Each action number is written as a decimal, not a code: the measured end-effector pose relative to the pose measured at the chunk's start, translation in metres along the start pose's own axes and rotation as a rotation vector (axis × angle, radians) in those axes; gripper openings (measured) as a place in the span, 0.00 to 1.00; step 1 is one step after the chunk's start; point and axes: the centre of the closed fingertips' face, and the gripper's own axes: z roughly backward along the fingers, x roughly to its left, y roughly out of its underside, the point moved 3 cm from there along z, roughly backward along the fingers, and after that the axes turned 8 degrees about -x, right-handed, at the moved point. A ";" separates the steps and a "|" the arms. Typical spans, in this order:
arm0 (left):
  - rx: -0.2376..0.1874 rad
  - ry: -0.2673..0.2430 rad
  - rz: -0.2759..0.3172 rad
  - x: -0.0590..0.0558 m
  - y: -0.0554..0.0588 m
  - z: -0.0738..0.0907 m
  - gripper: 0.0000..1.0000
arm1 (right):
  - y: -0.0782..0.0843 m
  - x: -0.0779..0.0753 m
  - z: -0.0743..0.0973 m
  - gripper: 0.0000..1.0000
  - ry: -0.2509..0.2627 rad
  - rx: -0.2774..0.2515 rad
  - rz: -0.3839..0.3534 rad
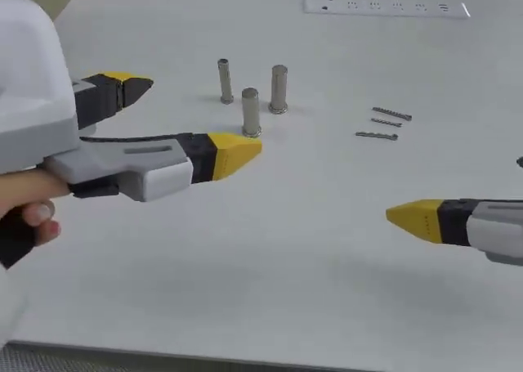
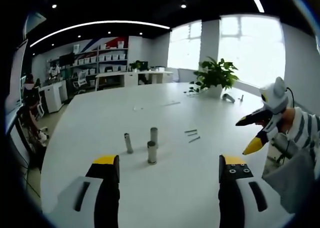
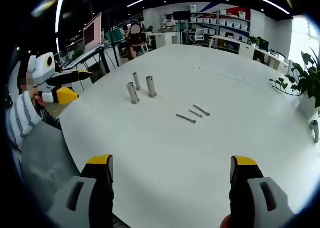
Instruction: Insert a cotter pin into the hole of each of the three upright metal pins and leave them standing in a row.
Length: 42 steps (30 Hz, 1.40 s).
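Three upright metal pins [image 1: 225, 81] [image 1: 251, 112] [image 1: 279, 89] stand close together on the white table [image 1: 278, 257]. Three cotter pins [image 1: 391, 114] [image 1: 386, 123] [image 1: 377, 135] lie flat to their right. My left gripper [image 1: 204, 115] is open and holds nothing, its lower jaw just in front of the nearest pin. My right gripper [image 1: 453, 189] hovers open at the right, nearer than the cotter pins. The left gripper view has its gripper [image 2: 169, 160] facing the metal pins [image 2: 151, 152]. In the right gripper view, its gripper [image 3: 172, 160] faces the cotter pins [image 3: 186, 119] and metal pins [image 3: 132, 92].
A white power strip [image 1: 386, 7] lies at the far edge of the table. A potted plant [image 2: 216, 75] stands at the far end. Bare table surface lies between the grippers and the front edge.
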 end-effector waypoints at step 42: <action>0.109 0.084 -0.039 0.027 0.030 -0.083 0.52 | -0.004 0.012 -0.007 0.96 -0.075 -0.033 -0.059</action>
